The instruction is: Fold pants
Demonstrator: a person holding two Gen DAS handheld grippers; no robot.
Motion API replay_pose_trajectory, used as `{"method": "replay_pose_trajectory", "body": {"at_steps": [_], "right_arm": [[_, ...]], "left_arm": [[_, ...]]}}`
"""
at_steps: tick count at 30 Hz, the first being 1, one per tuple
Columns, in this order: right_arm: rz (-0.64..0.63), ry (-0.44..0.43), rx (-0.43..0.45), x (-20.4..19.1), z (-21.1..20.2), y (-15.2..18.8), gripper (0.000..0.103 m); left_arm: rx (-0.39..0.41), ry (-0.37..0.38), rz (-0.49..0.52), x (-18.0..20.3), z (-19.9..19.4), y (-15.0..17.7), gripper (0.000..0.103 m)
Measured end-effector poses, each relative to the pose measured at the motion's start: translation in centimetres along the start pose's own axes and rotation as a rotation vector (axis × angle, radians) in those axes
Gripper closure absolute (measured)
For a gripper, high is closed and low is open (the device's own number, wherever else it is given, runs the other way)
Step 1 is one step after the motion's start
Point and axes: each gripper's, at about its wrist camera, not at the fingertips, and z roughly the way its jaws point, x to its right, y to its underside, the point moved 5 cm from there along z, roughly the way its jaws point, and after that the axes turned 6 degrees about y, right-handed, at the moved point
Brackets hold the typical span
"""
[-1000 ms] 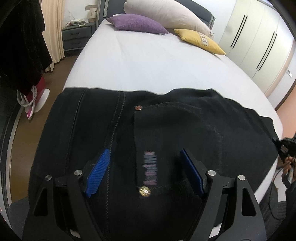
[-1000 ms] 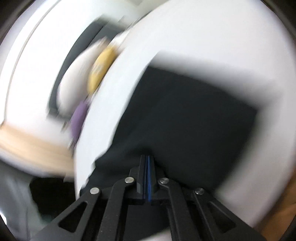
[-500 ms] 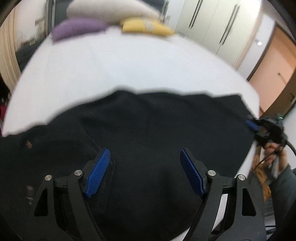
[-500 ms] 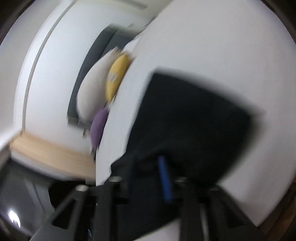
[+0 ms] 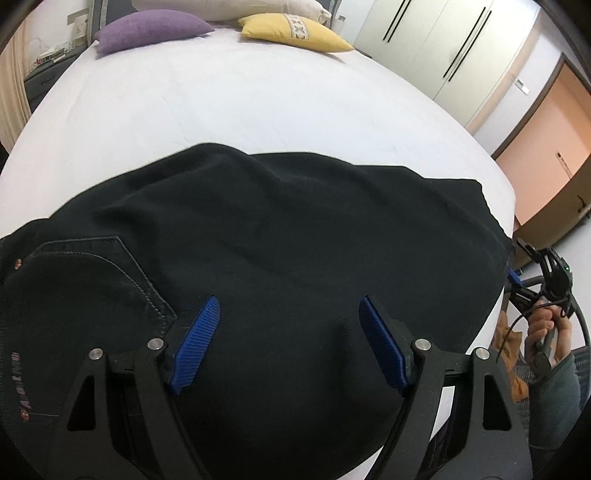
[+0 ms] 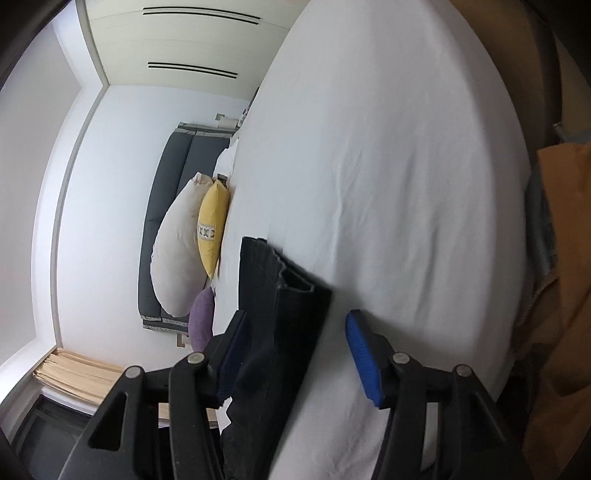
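Note:
Black jeans [image 5: 280, 236] lie folded across the near edge of a white bed [image 5: 236, 99], back pocket at the left. My left gripper [image 5: 288, 339] is open and empty just above the jeans' near part. The right gripper shows at the far right of the left wrist view [image 5: 517, 280], at the leg end. In the right wrist view my right gripper [image 6: 295, 354] is open, its jaws either side of the hem end of the jeans [image 6: 280, 295], not gripping.
Purple [image 5: 147, 26], yellow [image 5: 291, 31] and white pillows lie at the bed's head. White wardrobes [image 5: 436, 48] stand at the right, a door [image 5: 546, 155] beyond. A tan cloth [image 6: 557, 295] hangs off the bed's right side.
My right gripper has opened and let go of the jeans' leg end. My left gripper has swung right along the jeans, from the waistband towards the legs.

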Motion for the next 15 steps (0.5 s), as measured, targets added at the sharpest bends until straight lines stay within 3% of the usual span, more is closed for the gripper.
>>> {"method": "replay_pose_trajectory", "body": {"at_steps": [7,10,13,14,15], "right_arm": [[0.011,-0.012,-0.021,-0.5,-1.5,0.2,0.045],[0.022,-0.03,-0.03,-0.2,-1.4,0.4,0.05],[0.023,-0.03,-0.048,-0.4,-0.4,0.5,0.071],[0.019,-0.023,-0.054,-0.3,-0.1,0.6,0.085],[0.025,-0.022,-0.063,-0.1,0.1,0.7,0.091]], "left_arm": [[-0.015,0.016,-0.033,-0.3,0.8,-0.1,0.026],[-0.017,0.027,-0.045,-0.4,1.1,-0.4,0.026],[-0.016,0.052,-0.065,-0.2,1.3,-1.0,0.026],[-0.018,0.062,-0.069,0.0,1.5,-1.2,0.026],[-0.019,0.069,-0.069,0.3,1.6,-1.5,0.026]]}}
